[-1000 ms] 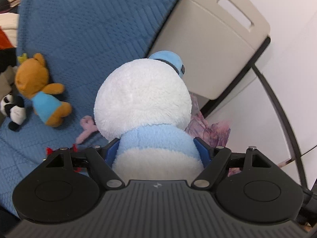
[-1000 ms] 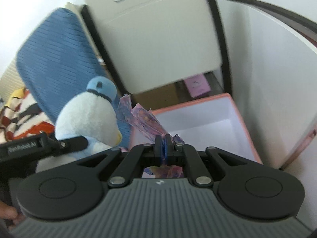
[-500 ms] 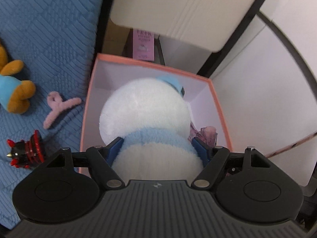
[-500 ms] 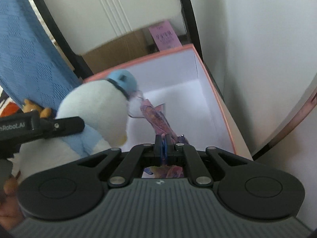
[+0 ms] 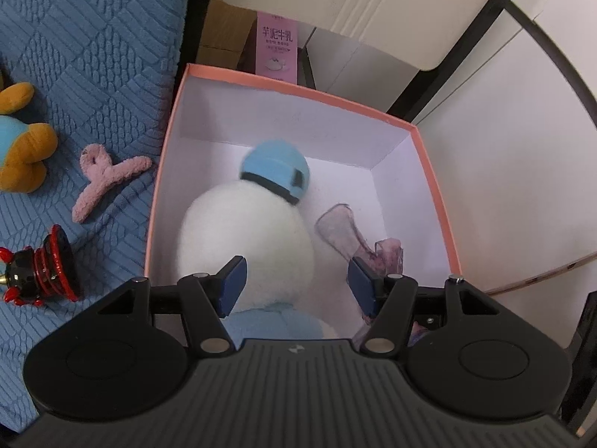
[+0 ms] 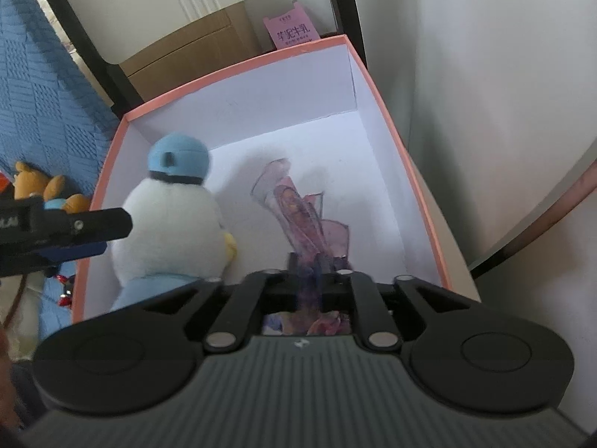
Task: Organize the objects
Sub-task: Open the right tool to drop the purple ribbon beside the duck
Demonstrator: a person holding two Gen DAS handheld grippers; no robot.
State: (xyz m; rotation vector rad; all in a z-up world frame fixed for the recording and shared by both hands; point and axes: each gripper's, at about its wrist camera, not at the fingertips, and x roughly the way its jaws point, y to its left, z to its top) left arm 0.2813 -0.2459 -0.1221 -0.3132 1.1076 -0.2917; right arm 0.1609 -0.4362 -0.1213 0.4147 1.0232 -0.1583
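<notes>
Found the left gripper [image 5: 294, 280] pitched steeply down over the pink-rimmed box [image 5: 298, 91]. Saw its fingers [image 5: 233, 283] apart, having just closed in a little, with the white plush penguin [image 5: 246, 231] between them. Noted a strip of box floor between the plush and the right-hand pad, so no clamp there. Saw the penguin lying inside the box, blue cap toward the far wall.

Found the right gripper [image 6: 308, 272] angled down likewise, over the box's near right part. Saw its jaws just opened, slightly apart, with the purple translucent piece [image 6: 294, 201] blurred between them and reaching onto the box floor beside the penguin.

Spotted a pink plush clip [image 5: 104, 183] and a red-and-black toy [image 5: 41, 265] outside on the blue cover [image 5: 93, 37].
</notes>
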